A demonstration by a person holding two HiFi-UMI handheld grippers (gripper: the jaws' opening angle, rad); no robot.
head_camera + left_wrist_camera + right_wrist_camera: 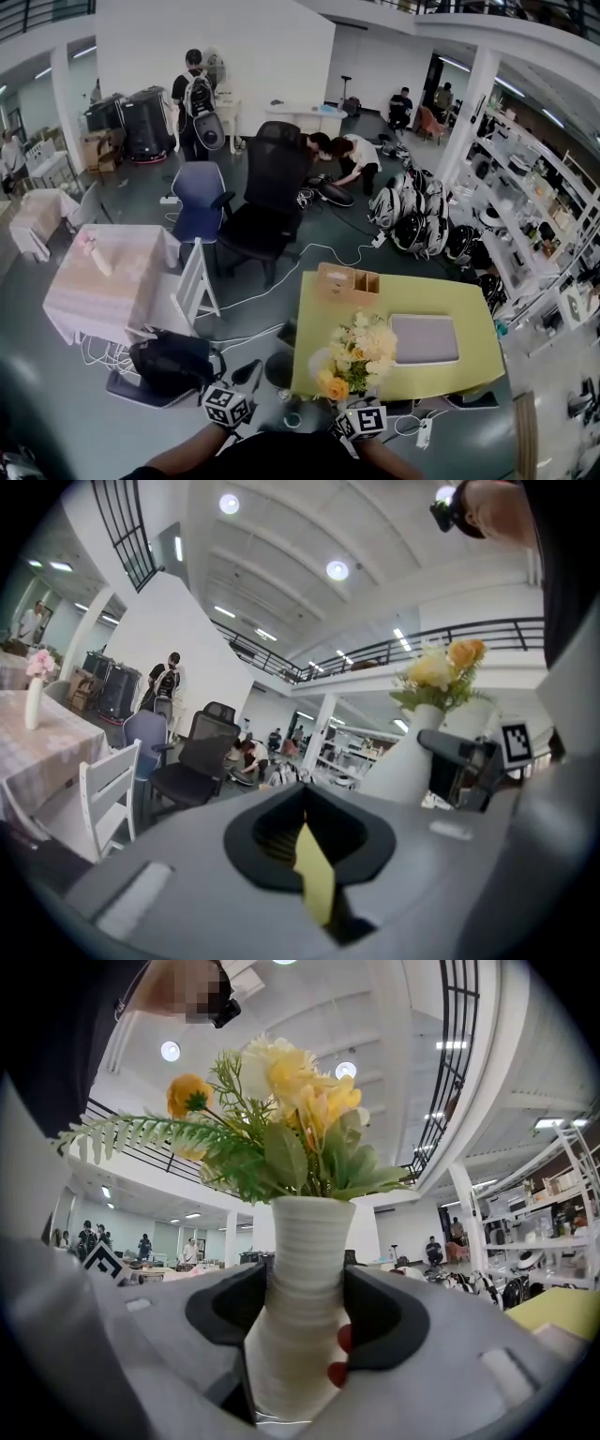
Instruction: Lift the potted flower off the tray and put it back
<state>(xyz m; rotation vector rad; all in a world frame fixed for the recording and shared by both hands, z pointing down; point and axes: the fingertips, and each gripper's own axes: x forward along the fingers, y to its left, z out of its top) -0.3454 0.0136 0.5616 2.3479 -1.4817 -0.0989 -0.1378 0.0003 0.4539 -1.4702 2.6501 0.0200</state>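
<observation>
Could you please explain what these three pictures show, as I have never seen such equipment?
A person holds a hand-operated gripper in each hand; there is no robot arm. The wide picture comes from a camera on the person's head, looking down at a yellow-green table with a grey tray and a wooden box. The other two come from cameras riding on the grippers. The right gripper has its fingers closed on a white vase of yellow flowers, which is not on the tray. The left gripper has its fingers together, apart from the vase.
</observation>
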